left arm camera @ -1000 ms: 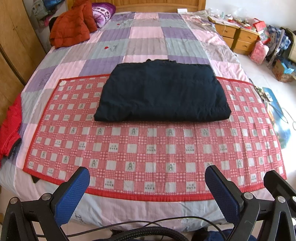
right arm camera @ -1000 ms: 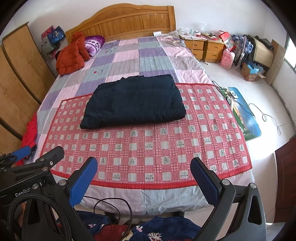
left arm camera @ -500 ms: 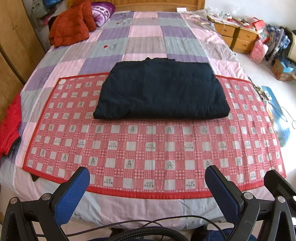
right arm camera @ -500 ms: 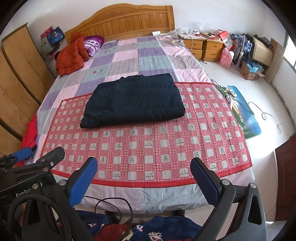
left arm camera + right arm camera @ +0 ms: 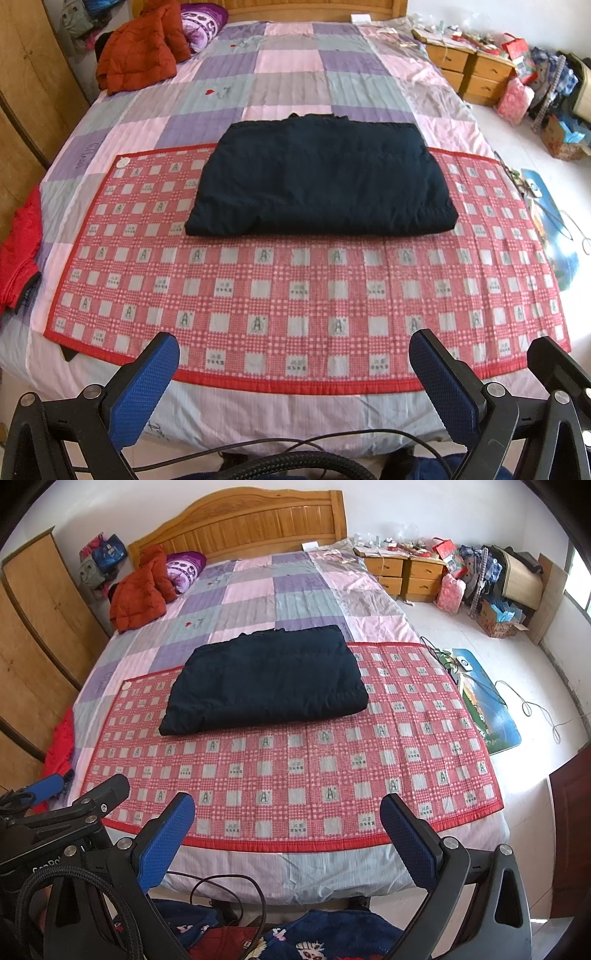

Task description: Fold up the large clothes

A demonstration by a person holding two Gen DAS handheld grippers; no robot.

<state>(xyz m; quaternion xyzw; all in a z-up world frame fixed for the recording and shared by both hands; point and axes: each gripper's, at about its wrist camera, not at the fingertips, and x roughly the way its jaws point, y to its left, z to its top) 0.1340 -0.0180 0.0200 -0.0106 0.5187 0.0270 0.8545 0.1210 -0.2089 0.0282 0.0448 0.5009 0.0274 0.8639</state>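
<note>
At the foot of the bed, in the left wrist view, we hold the left gripper [image 5: 293,347] with its two blue-padded fingers [image 5: 144,387] spread wide apart and nothing between them, hanging off the near edge of the mattress. Ahead of us the dark navy garment [image 5: 321,177] lies folded into a thick rectangle, its near half on the red checked mat [image 5: 295,295] and its far edge reaching onto the patchwork quilt [image 5: 280,85]. An orange jacket [image 5: 140,48] sits heaped by the far left corner, and a black cable [image 5: 295,439] loops just beneath our fingers.

In the right wrist view, we hold the right gripper [image 5: 288,814] just as wide, empty, also short of the mat's red border. The folded garment [image 5: 266,679] lies left of centre on the mat [image 5: 332,768], well apart from both tools. The left gripper's frame [image 5: 74,812] shows at the lower left. Beyond the wooden headboard [image 5: 240,528] stand the bedside drawers [image 5: 402,572], and a blue floor mat [image 5: 487,701] lies to the right of the bed.
</note>
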